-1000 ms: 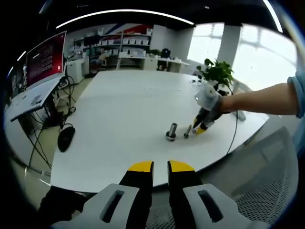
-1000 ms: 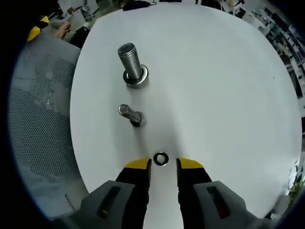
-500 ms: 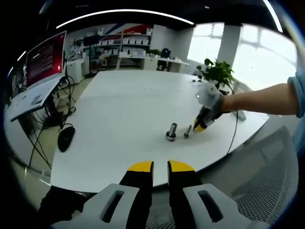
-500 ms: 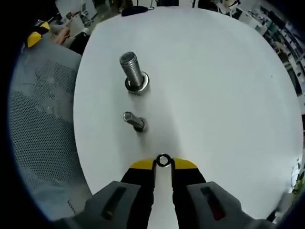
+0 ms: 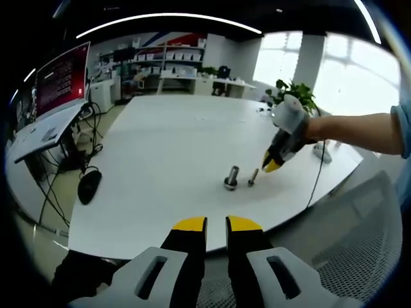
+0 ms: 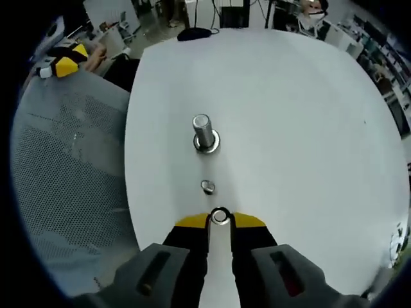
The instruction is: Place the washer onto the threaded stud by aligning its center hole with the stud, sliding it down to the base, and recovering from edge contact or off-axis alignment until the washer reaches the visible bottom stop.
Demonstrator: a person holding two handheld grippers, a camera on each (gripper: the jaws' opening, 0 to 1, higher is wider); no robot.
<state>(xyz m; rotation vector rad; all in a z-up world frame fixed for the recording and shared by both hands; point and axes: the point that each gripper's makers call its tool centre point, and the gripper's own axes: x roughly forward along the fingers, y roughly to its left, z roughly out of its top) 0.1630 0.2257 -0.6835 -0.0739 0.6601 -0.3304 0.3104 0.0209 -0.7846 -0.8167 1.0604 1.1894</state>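
Note:
In the right gripper view my right gripper (image 6: pixel 220 219) is shut on a small steel washer (image 6: pixel 220 215), held off the white table (image 6: pixel 308 128) between the yellow tips. Just beyond it a small threaded stud (image 6: pixel 207 187) stands upright, seen almost end-on. Farther on stands a larger bolt (image 6: pixel 204 134) with a washer at its base. In the left gripper view my left gripper (image 5: pixel 216 224) hovers shut and empty off the table's near edge. There the right gripper (image 5: pixel 271 165) hangs above and to the right of the small stud (image 5: pixel 252 177) and the larger bolt (image 5: pixel 231 178).
A grey mesh chair (image 6: pixel 70 186) stands at the table's edge, also seen in the left gripper view (image 5: pixel 366 250). A potted plant (image 5: pixel 293 97), a cable (image 5: pixel 316 173) and a person's sleeve (image 5: pixel 401 125) are at the right. A desk with a monitor (image 5: pixel 61 80) stands left.
My right gripper closed on the washer and lifted it off the table, rising well above the stud and bolt. The left gripper stayed still.

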